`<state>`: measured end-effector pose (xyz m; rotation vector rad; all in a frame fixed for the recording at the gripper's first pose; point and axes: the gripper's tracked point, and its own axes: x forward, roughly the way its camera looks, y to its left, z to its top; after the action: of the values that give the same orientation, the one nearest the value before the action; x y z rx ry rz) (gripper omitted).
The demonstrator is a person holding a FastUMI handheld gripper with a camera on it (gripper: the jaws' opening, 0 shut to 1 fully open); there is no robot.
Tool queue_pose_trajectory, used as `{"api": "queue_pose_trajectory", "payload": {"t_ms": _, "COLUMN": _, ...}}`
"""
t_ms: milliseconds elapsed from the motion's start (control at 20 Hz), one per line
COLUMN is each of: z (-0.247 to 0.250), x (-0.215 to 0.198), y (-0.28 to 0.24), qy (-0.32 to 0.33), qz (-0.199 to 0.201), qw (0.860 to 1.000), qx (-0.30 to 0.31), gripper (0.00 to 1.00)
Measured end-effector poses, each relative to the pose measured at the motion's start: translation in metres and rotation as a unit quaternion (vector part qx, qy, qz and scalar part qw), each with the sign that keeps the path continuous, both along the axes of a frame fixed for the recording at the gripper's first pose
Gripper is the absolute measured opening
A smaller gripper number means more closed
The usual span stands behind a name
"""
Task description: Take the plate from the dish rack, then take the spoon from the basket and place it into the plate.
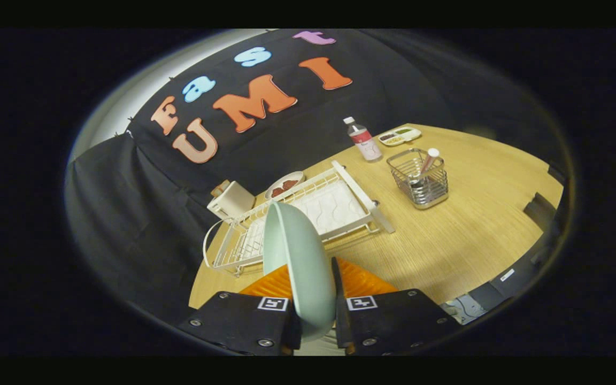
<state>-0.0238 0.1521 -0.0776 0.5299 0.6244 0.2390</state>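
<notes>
A pale green plate [297, 256] stands on edge between my fingers, and my gripper [313, 291] is shut on its rim, holding it above the table. Just beyond it lies the white wire dish rack [308, 214], with a white drip mat in its bottom. Further off to the right stands a metal wire basket [420, 179] on the wooden table [474, 224]. A spoon [426, 163] with a light handle leans upright inside the basket.
A clear bottle [364, 140] with a red label stands behind the rack and basket. A small divided dish [399, 136] lies beside it. A white toaster [230, 200] and a bowl [285, 184] with dark food sit behind the rack, near the cloth wall.
</notes>
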Motion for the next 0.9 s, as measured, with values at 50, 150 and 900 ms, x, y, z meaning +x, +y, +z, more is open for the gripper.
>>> {"api": "queue_pose_trajectory", "payload": {"t_ms": 50, "z": -0.01, "x": -0.004, "y": 0.002, "qy": 0.011, "qz": 0.002, "qw": 1.0, "qx": 0.011, "gripper": 0.26}}
{"api": "queue_pose_trajectory", "payload": {"t_ms": 150, "z": -0.032, "x": -0.01, "y": 0.005, "qy": 0.038, "qz": 0.007, "qw": 0.999, "qx": 0.029, "gripper": 0.26}}
{"api": "queue_pose_trajectory", "payload": {"t_ms": 900, "z": -0.082, "x": 0.0, "y": 0.006, "qy": 0.086, "qz": -0.006, "qw": 0.996, "qx": 0.035, "gripper": 0.37}}
